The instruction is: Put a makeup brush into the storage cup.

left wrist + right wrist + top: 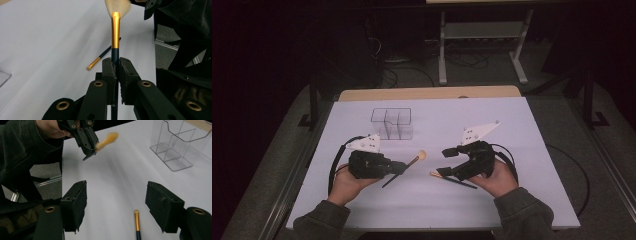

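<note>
My left gripper (402, 167) (116, 66) is shut on the dark handle of a large makeup brush (418, 158) (115, 32) with a gold ferrule and pale bristles, held above the white table. The brush points toward the right gripper. A small gold-and-black brush (454, 178) (99, 59) (136, 222) lies flat on the table. My right gripper (444, 162) (116, 205) hovers open just over it, with the brush's tip between and below the jaws. In the right gripper view, the left gripper (87, 141) and its brush (107, 139) appear blurred at the top.
A clear acrylic organizer (393, 123) (175, 145) with several compartments stands at the back middle of the table (512, 200). A wooden edge (427, 93) runs along the far side. Cables trail from both grippers; dark floor and a metal stand lie beyond.
</note>
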